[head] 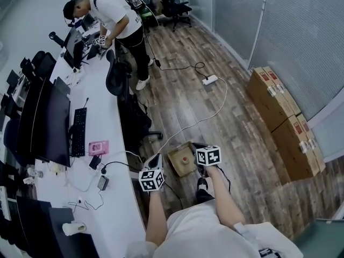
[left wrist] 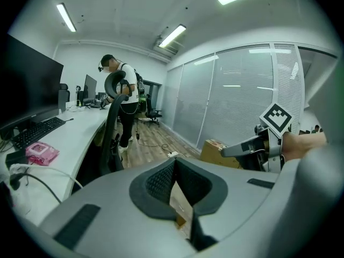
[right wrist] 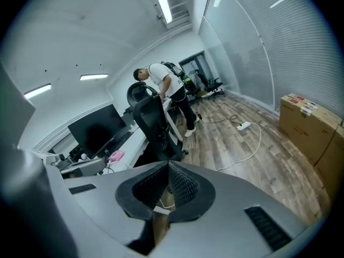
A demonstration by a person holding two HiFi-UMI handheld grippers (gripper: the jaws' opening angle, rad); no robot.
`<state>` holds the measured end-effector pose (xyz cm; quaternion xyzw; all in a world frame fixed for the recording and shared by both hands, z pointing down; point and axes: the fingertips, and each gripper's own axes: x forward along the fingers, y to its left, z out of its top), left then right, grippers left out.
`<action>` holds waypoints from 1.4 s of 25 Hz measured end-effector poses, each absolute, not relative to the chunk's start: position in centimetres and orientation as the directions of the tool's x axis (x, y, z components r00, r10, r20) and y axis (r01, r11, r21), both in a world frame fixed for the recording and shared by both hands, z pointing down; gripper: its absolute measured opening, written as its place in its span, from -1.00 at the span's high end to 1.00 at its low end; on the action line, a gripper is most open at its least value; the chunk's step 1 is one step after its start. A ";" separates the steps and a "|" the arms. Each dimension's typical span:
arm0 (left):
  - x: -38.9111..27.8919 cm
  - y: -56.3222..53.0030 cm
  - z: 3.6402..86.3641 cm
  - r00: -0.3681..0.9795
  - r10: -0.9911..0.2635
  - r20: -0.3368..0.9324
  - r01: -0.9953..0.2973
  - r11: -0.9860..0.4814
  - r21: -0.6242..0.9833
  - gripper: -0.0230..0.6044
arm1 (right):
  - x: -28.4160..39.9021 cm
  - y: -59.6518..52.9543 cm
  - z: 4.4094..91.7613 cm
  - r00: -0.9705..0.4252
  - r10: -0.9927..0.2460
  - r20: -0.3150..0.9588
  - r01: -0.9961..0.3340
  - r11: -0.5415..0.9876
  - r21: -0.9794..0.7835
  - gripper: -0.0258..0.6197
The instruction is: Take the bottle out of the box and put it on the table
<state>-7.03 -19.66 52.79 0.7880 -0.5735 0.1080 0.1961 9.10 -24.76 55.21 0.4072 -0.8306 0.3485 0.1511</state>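
The person is standing just beside the white worktop [head: 110,128], holding both bare forearms forward and down from the waist. The left forearm [head: 156,219] is running almost straight ahead. The right forearm [head: 224,198] is angling in from the right.

The left claw [left wrist: 173,161] is pointing out roughly level across the room. Its jaws are resting together at the tips with nothing gripped between them. A strip of cardboard is showing through the gap below the pads. The right claw [right wrist: 167,166] is also aiming across the room, its jaws likewise meeting at the tips and holding nothing.

In the head view, the two marker cubes are hovering on either side of the open cardboard box [head: 173,157], which is sitting on the wooden floor next to the worktop. The left cube is near the box's closer left corner and the right cube is at its right edge. The bottle [head: 184,160] is standing inside the box, showing only its red cap, and neither claw is touching it.

A keyboard [head: 78,130] and a pink packet [head: 98,147] are lying on the worktop. Another person [head: 121,20] is bending over the worktop's far end. Stacked cartons [head: 279,114] are lining the right wall.
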 end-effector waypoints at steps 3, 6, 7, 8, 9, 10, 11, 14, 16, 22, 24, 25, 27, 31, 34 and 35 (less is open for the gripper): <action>-6.6 -21.8 52.8 0.314 -0.862 0.399 -0.948 -0.264 0.175 0.88 | 8.2 -26.7 55.1 -0.675 -0.526 0.518 -0.738 0.473 -0.481 0.80; -6.6 -23.7 52.7 0.300 -0.865 0.403 -0.953 -0.253 0.168 0.88 | 7.3 -28.7 54.8 -0.709 -0.499 0.497 -0.705 0.525 -0.478 0.80; -6.6 -24.4 52.7 0.297 -0.866 0.403 -0.954 -0.250 0.166 0.88 | 7.2 -29.5 54.8 -0.716 -0.497 0.491 -0.698 0.535 -0.476 0.80; -6.6 -25.0 52.7 0.293 -0.867 0.404 -0.955 -0.247 0.164 0.88 | 7.0 -30.3 54.8 -0.719 -0.495 0.488 -0.694 0.541 -0.475 0.79; -6.6 -25.4 52.7 0.289 -0.867 0.406 -0.957 -0.243 0.162 0.88 | 6.9 -30.9 55.0 -0.720 -0.493 0.490 -0.694 0.544 -0.472 0.79; -6.6 -25.9 52.8 0.284 -0.867 0.409 -0.958 -0.238 0.159 0.88 | 6.9 -31.6 55.3 -0.717 -0.490 0.495 -0.696 0.545 -0.468 0.79; -6.6 -26.2 52.8 0.280 -0.867 0.413 -0.959 -0.235 0.158 0.88 | 7.0 -32.2 55.6 -0.715 -0.489 0.501 -0.698 0.547 -0.462 0.79; -6.1 -27.4 52.8 0.273 -0.864 0.423 -0.961 -0.227 0.157 0.88 | 7.7 -34.2 56.0 -0.707 -0.491 0.509 -0.705 0.544 -0.454 0.79; -5.8 -28.1 52.9 0.272 -0.861 0.430 -0.961 -0.226 0.157 0.88 | 8.0 -35.5 56.4 -0.701 -0.494 0.515 -0.711 0.540 -0.450 0.79; -6.5 -30.5 54.7 0.252 -0.852 0.459 -0.966 -0.199 0.163 0.88 | 6.7 -39.2 56.0 -0.751 -0.423 0.508 -0.636 0.670 -0.382 0.79; -6.9 -31.1 55.4 0.237 -0.852 0.466 -0.969 -0.174 0.175 0.88 | 6.6 -40.2 55.2 -0.793 -0.390 0.467 -0.577 0.728 -0.371 0.79; -6.9 -31.3 55.8 0.234 -0.851 0.470 -0.969 -0.167 0.182 0.88 | 6.9 -40.8 55.1 -0.801 -0.391 0.453 -0.566 0.740 -0.363 0.79; -6.7 -31.7 56.7 0.236 -0.848 0.474 -0.968 -0.162 0.192 0.88 | 7.5 -42.1 55.5 -0.792 -0.398 0.463 -0.571 0.751 -0.333 0.79; -6.9 -32.8 58.2 0.232 -0.848 0.477 -0.967 -0.149 0.206 0.88 | 7.2 -43.1 57.9 -0.761 -0.368 0.535 -0.552 0.801 -0.234 0.79; -7.1 -33.1 59.0 0.228 -0.848 0.479 -0.966 -0.134 0.221 0.88 | 6.4 -42.2 60.3 -0.746 -0.324 0.582 -0.522 0.827 -0.210 0.79; -7.1 -33.2 59.3 0.228 -0.848 0.478 -0.965 -0.133 0.225 0.88 | 6.2 -41.9 61.2 -0.741 -0.307 0.597 -0.515 0.830 -0.213 0.79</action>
